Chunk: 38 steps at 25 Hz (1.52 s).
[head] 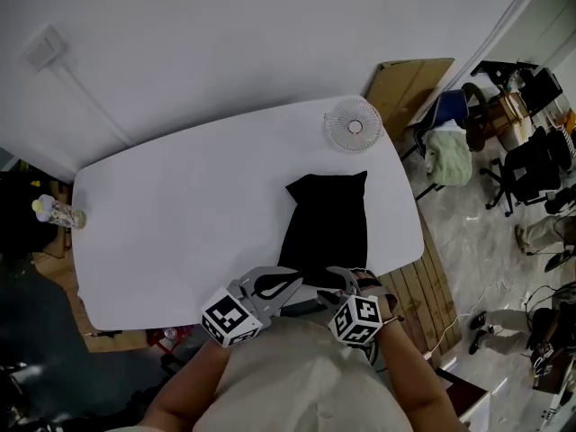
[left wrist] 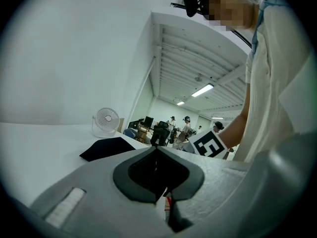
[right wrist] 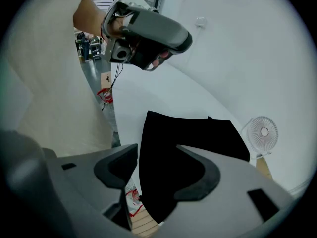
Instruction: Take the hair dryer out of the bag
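A black cloth bag (head: 328,228) lies flat on the white table (head: 180,214), its near end at the table's front edge. No hair dryer shows; whatever is inside the bag is hidden. My left gripper (head: 292,282) hovers at the front edge by the bag's near left corner, jaws shut with nothing between them. In the left gripper view the bag (left wrist: 106,148) lies ahead and to the left. My right gripper (head: 346,277) hangs tilted down over the bag's near end, open. The right gripper view shows the bag (right wrist: 193,133) below the gap, apart from both fingers.
A small white fan (head: 354,124) stands at the table's far right corner, beyond the bag. A plastic bottle (head: 56,211) sits at the left edge. Office chairs and clutter fill the floor to the right. The person's body is close behind the front edge.
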Motion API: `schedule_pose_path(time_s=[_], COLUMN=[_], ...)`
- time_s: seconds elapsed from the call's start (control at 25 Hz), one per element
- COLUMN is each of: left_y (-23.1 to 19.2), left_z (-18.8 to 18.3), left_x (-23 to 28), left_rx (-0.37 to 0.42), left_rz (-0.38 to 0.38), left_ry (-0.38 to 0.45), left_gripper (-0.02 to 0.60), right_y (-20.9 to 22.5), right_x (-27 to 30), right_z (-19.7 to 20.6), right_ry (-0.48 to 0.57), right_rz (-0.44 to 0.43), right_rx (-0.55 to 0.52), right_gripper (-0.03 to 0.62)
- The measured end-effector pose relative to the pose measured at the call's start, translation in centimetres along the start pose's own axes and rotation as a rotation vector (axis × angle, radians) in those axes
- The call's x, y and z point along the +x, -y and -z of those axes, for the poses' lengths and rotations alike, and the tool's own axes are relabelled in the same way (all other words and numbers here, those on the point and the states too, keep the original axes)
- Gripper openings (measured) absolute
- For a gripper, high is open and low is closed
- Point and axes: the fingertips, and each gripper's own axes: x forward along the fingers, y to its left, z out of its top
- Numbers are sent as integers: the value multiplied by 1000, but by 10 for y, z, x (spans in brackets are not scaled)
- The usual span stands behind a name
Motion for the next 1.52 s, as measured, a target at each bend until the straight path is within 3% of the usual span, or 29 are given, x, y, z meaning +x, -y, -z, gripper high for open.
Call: schedule_pose_path(time_s=[0.16,0.36,0.48,0.88,1.12,1.52], left_y=[-2,-3,-4,-10,-12,-8], left_z=[1,2,1,2,7,14], left_x=[-2,-3,-4,-4,-1,14], left_rx=[-2,-8,-10,-9,-16,-16], left_rz=[-5,-8,-9,-11,-9,29], left_ry=[2,4,6,6,-10,-40], left_gripper=[11,11,11,11,11,11], right_y=[6,8,13,48,68,121], right_x=[10,17,15,-3,-8,-29], right_z=[7,14,15,-1,7,22], right_ry=[-47,-84,-85,63,84,114], right_rz=[31,25,41,-15,-37,32], right_rx=[-41,-64,-42,323,427,506], right_gripper=[160,125,34,26,26,26])
